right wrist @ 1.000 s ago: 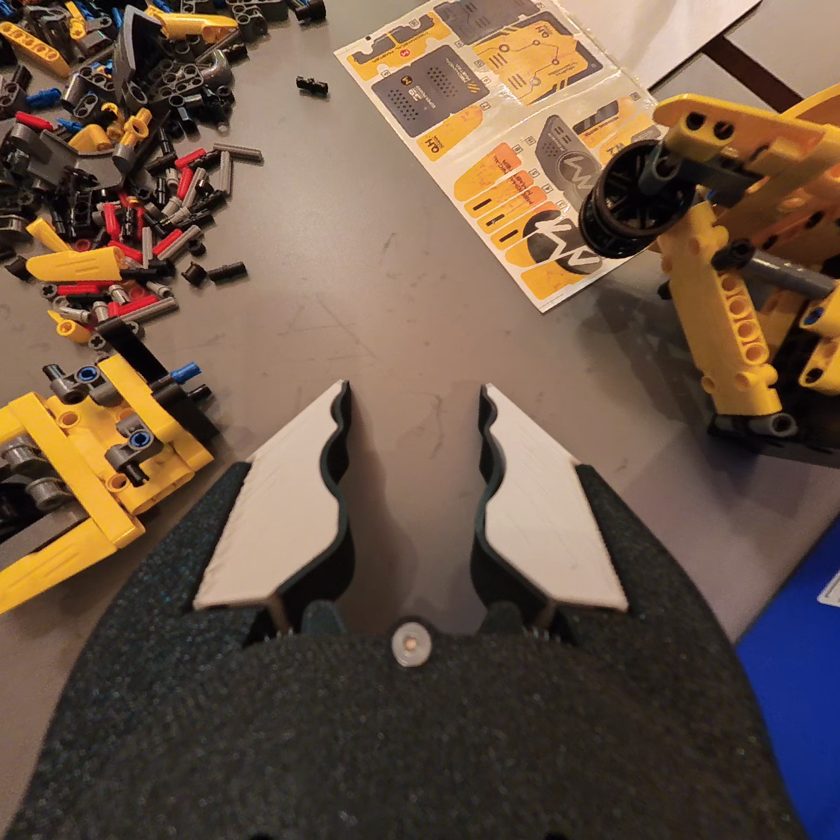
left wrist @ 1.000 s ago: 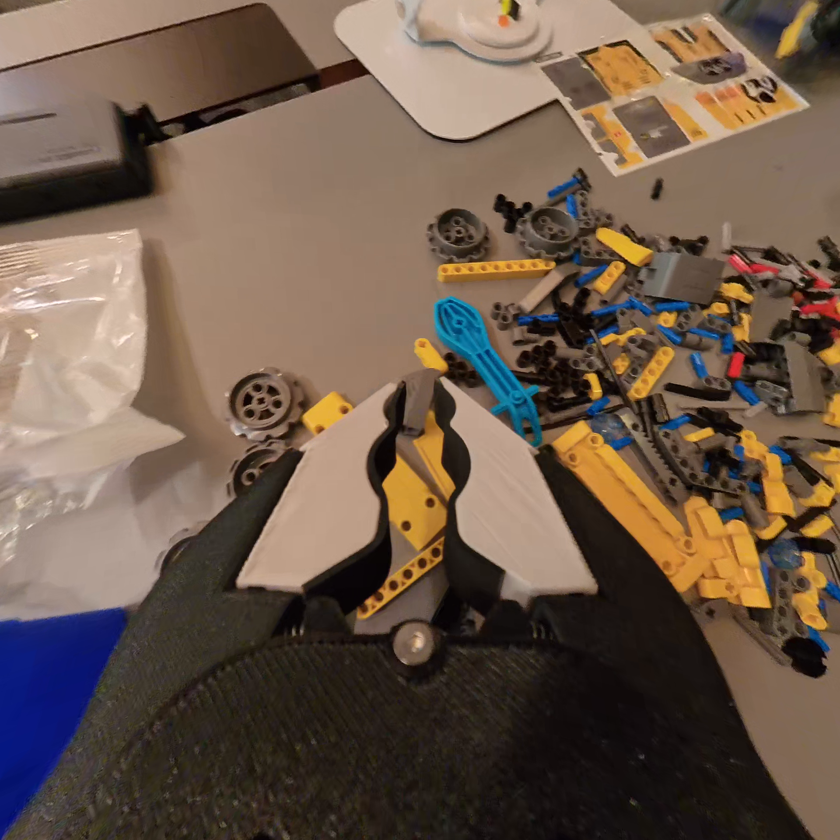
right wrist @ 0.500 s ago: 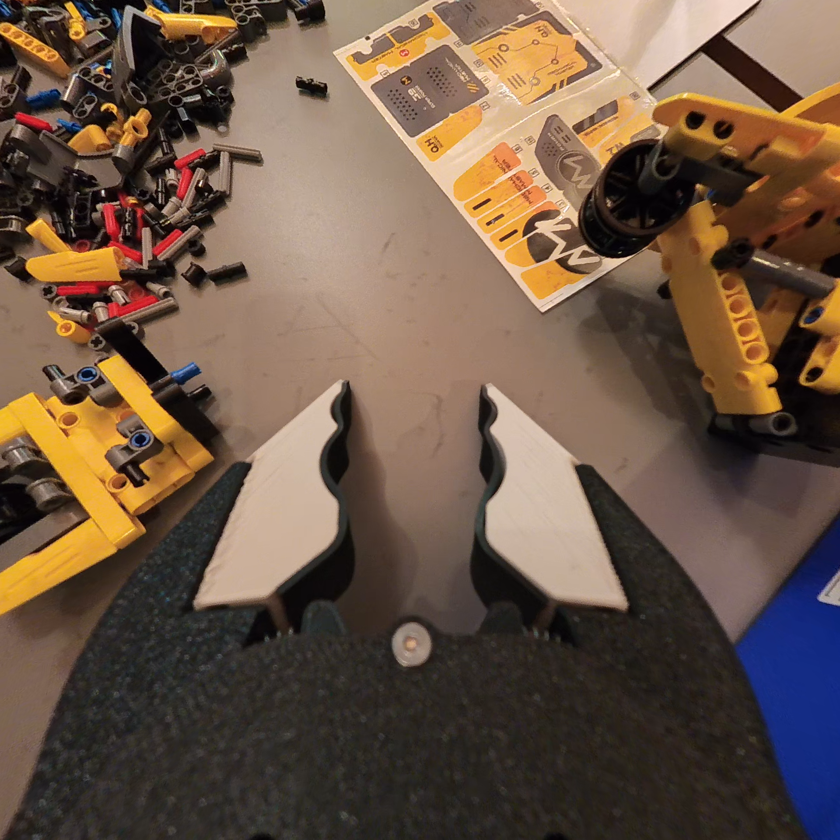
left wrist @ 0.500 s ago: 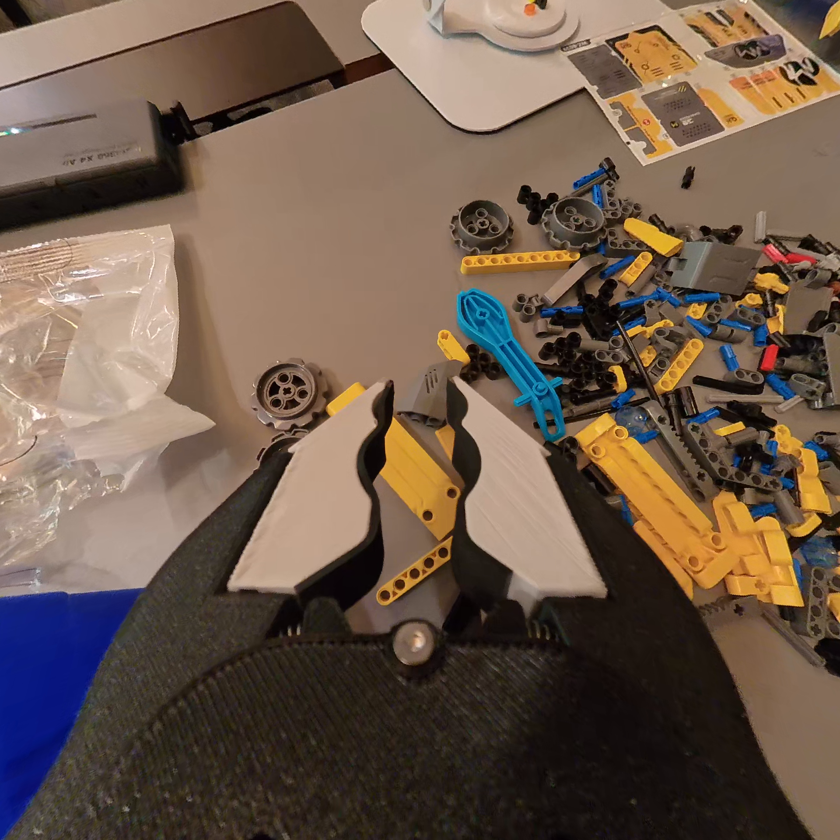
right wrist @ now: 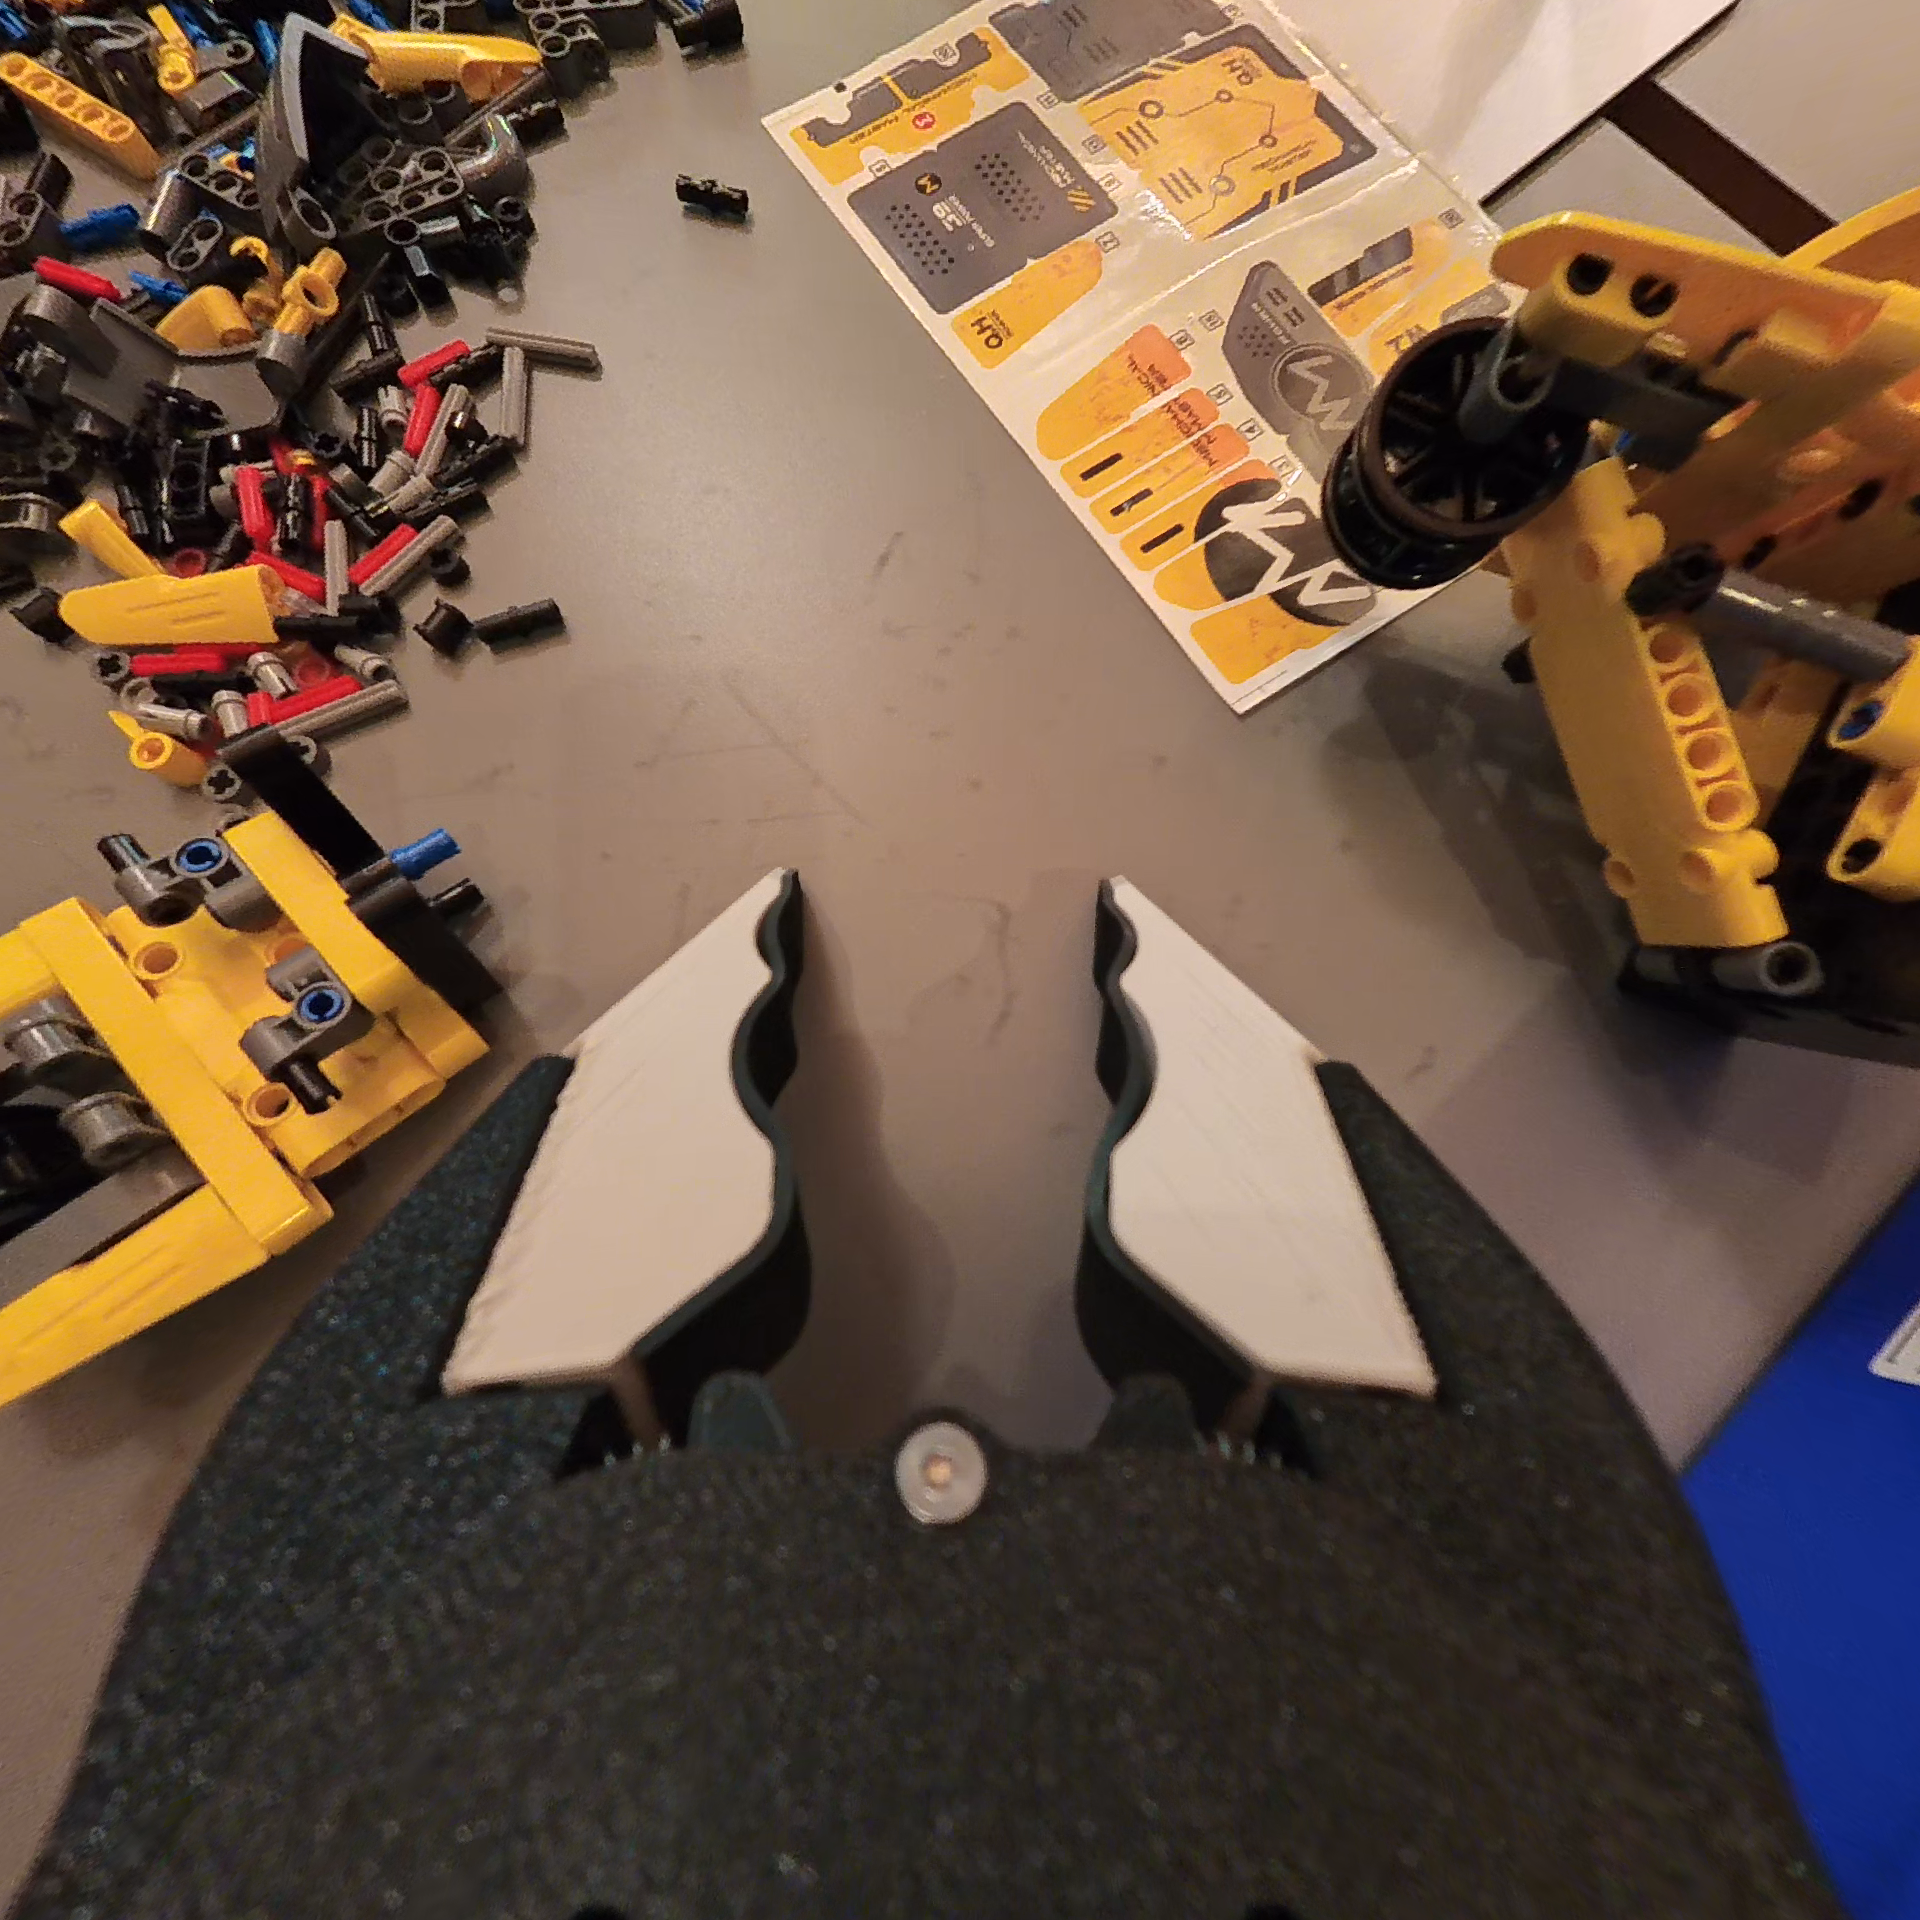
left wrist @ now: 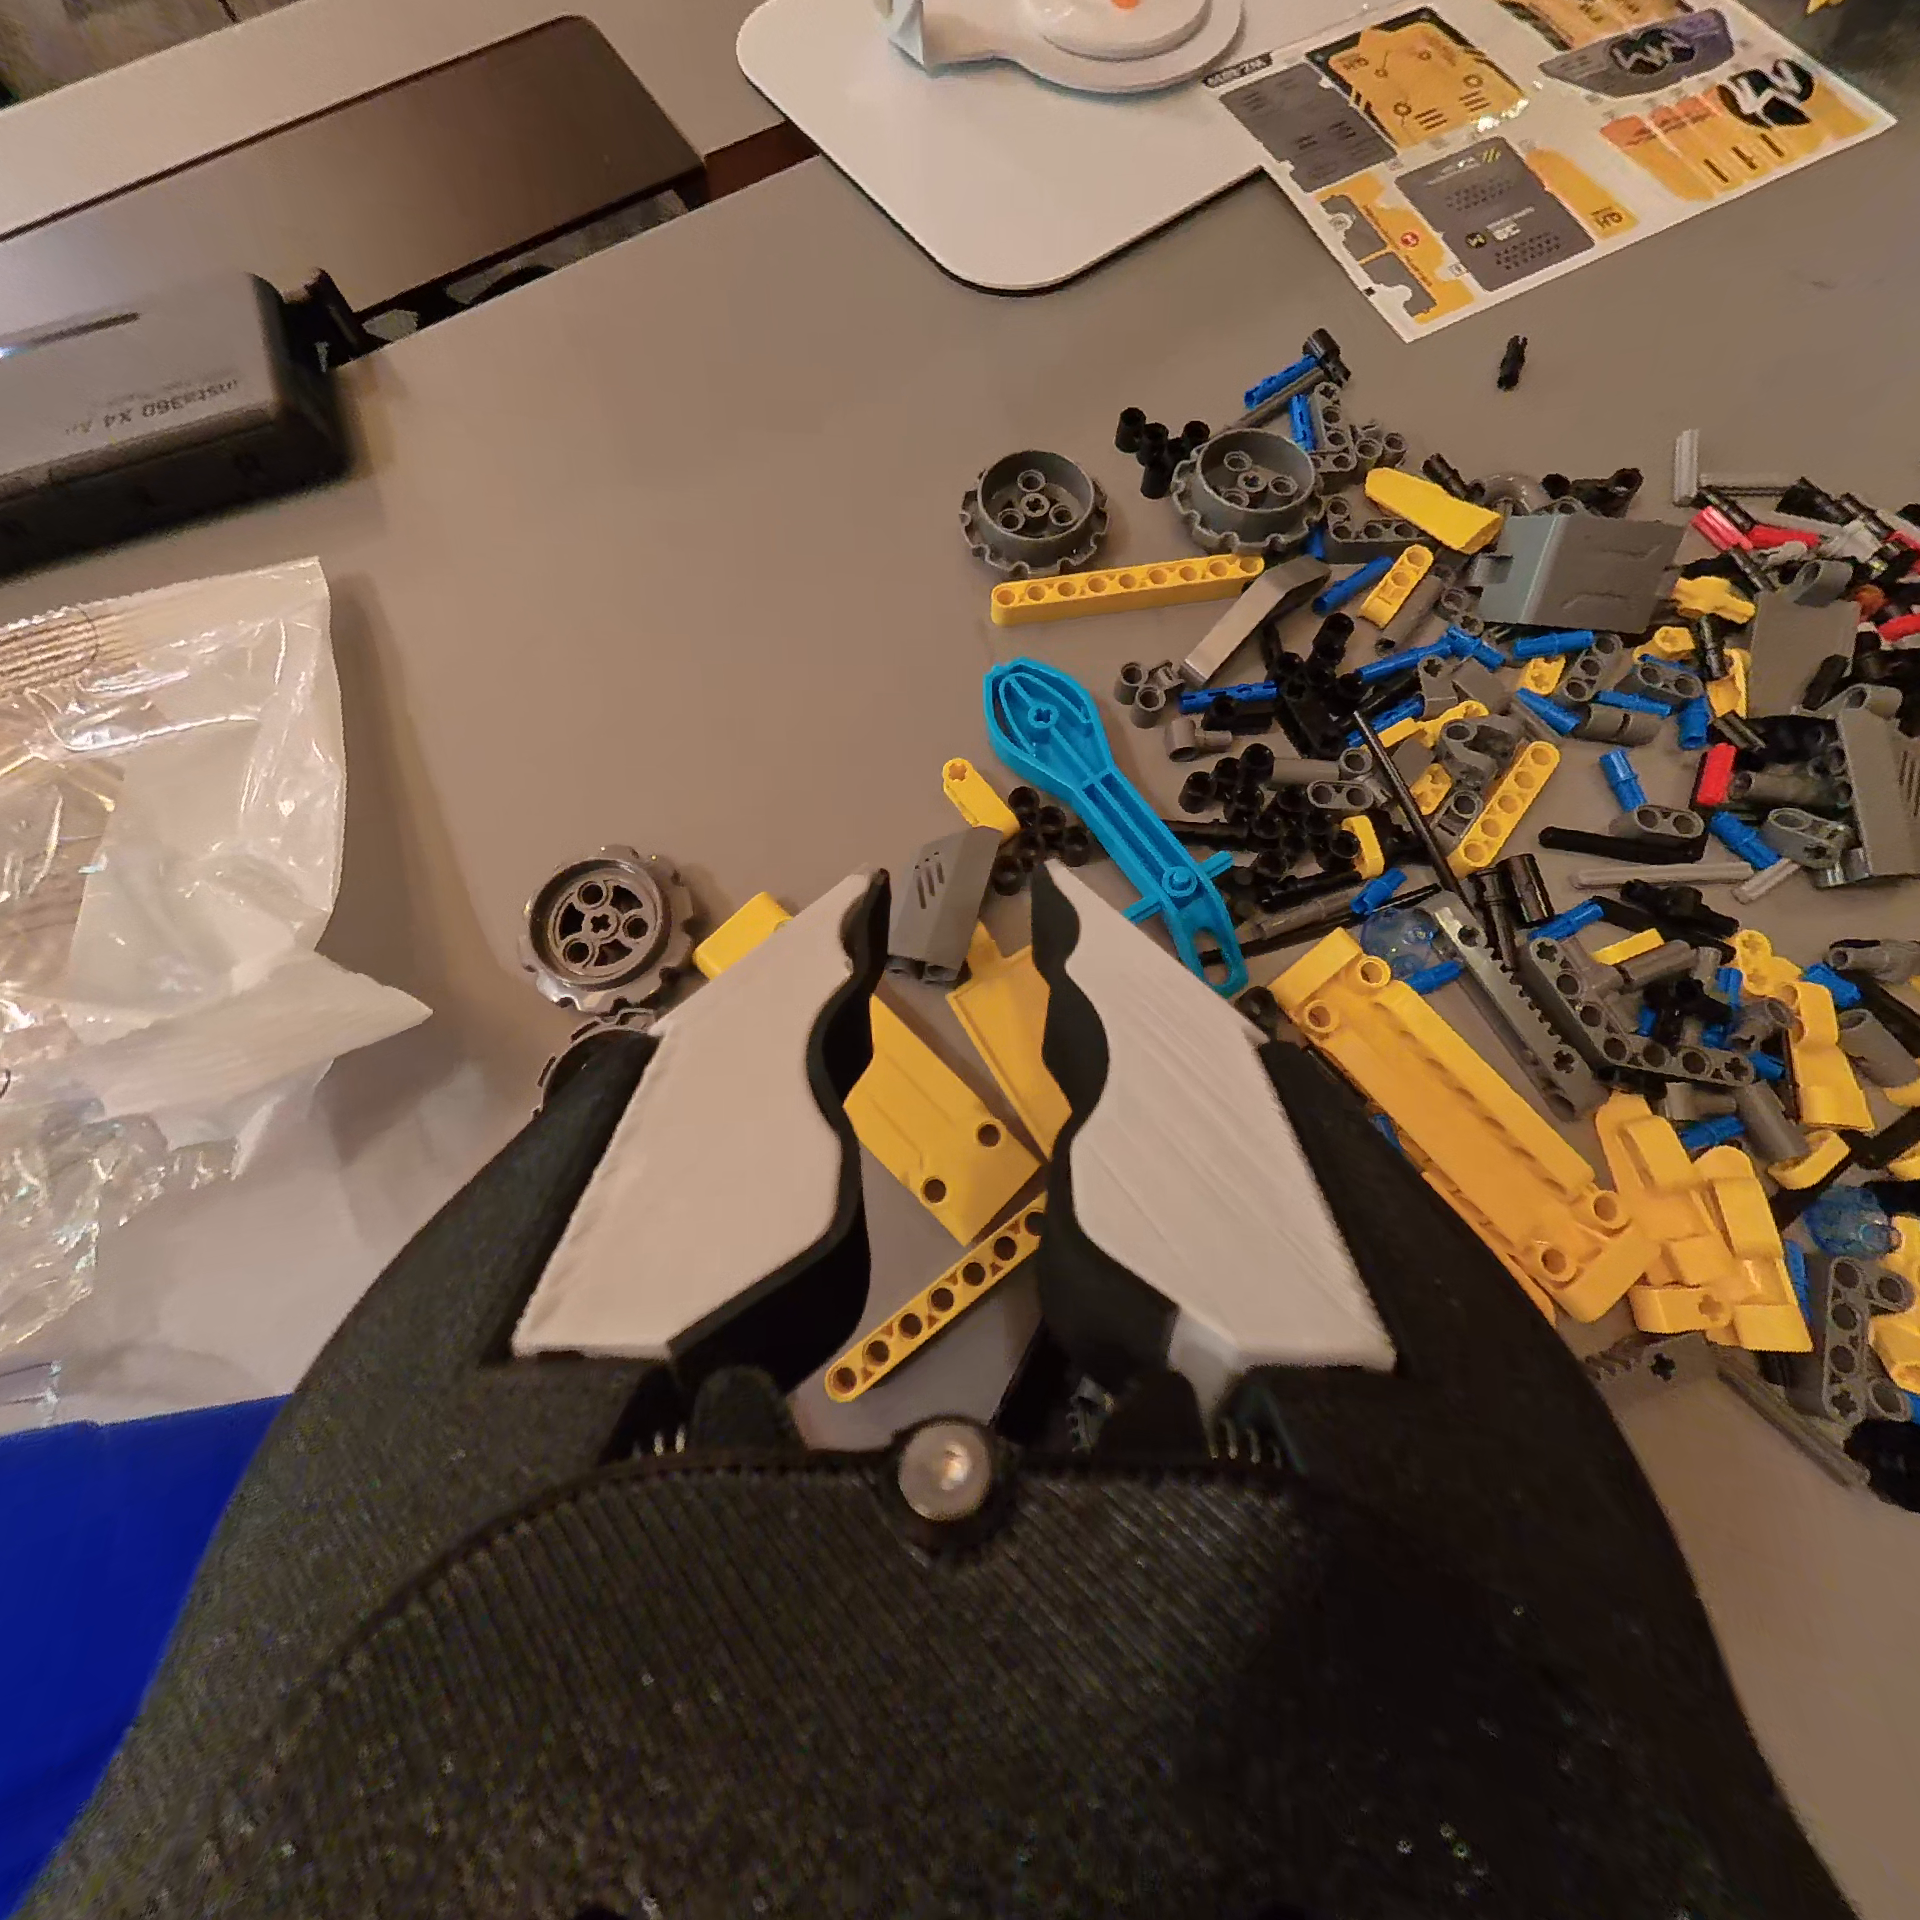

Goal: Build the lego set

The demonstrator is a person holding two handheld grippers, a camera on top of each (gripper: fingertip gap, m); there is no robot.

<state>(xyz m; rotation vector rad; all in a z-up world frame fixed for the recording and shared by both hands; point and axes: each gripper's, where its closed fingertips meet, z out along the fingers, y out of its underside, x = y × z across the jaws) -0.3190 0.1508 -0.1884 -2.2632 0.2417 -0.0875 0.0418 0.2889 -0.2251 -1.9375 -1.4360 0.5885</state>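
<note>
My left gripper point(left wrist: 961, 878) is open, low over the near edge of a pile of loose building-kit parts point(left wrist: 1558, 831). A small grey sloped panel point(left wrist: 940, 914) lies between its fingertips, resting on yellow panels point(left wrist: 925, 1101); the fingers stand a little apart from it. A yellow holed beam point(left wrist: 935, 1309) lies under the jaws. A light-blue tool piece point(left wrist: 1101, 810) lies just right of the tips, a grey wheel point(left wrist: 597, 925) to the left. My right gripper point(right wrist: 945, 894) is open and empty over bare grey table point(right wrist: 831, 623).
A crumpled clear plastic bag point(left wrist: 156, 831) and a black case point(left wrist: 145, 416) lie at the left. A sticker sheet point(right wrist: 1122, 291) lies ahead of the right gripper. A tall yellow model with a black wheel point(right wrist: 1444, 457) stands at the right, a yellow subassembly point(right wrist: 208, 1039) at the left. The tips of one gripper are about 40 cm away from the tips of the other. My left gripper's tips are some 7 cm from the grey wheel point(left wrist: 597, 925).
My left gripper was shut on the grey panel, has opened and let it go onto the yellow panels, and has shifted slightly. The right gripper has not moved.
</note>
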